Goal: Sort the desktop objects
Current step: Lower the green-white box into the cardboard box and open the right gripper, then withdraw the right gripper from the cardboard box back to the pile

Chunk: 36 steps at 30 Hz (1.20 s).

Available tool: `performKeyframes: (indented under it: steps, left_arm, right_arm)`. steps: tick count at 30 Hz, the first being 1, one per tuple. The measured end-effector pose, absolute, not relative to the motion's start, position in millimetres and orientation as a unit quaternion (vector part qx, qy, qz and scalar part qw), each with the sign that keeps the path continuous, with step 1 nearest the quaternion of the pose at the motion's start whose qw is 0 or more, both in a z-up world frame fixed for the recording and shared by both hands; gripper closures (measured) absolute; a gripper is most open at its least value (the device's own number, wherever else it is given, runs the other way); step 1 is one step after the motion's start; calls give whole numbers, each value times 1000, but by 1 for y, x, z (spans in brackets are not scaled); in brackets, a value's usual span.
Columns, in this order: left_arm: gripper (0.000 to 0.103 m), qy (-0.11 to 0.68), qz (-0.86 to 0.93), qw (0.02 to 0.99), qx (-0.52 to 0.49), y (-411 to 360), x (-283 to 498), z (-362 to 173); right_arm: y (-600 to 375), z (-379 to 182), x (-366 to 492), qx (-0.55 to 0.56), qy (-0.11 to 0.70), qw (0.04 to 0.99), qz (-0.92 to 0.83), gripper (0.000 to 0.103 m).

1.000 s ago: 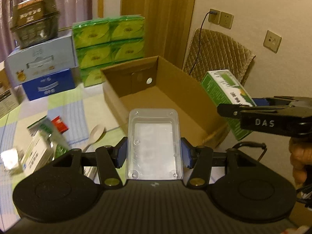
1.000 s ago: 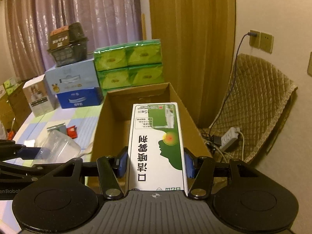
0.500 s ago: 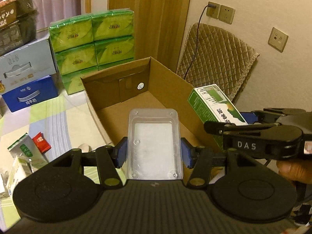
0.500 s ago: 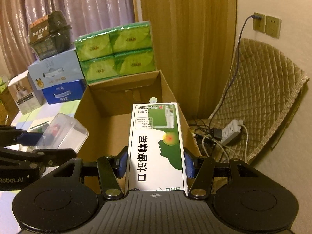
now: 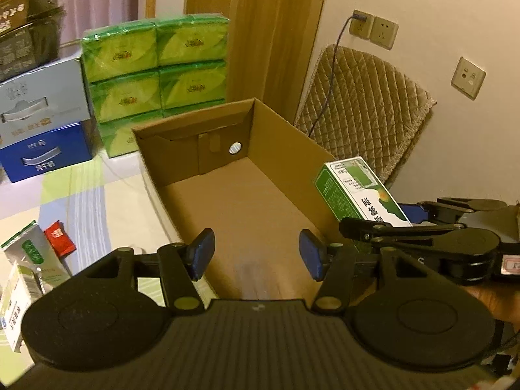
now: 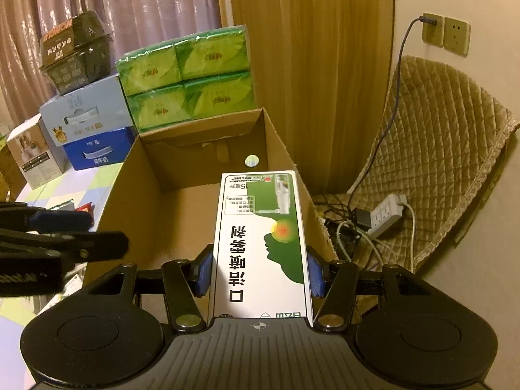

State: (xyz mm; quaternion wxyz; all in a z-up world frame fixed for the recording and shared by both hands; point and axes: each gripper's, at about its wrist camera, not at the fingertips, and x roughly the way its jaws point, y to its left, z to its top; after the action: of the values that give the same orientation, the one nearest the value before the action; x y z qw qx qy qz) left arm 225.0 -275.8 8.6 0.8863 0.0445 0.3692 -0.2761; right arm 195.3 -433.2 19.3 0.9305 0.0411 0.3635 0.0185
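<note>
Table: right gripper (image 6: 258,268) grips spray box (image 6: 260,243)

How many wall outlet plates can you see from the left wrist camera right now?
3. Two outlet plates sit side by side above the quilted chair: one with a plug, one bare. A third is lower right on the wall. More may lie outside the view.
</note>
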Motion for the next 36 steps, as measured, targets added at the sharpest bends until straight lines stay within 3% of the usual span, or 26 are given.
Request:
performKeyframes:
  steps: [21, 36]
  left_arm:
    - [38, 366, -244, 898, 19, -222, 202, 11]
    - [17, 365, -218, 905, 5, -173, 154, 19]
  right_arm:
    - [-417, 21, 193, 50, 359, 932, 30, 48]
    - [-380, 45, 134, 63, 351, 933, 52, 32]
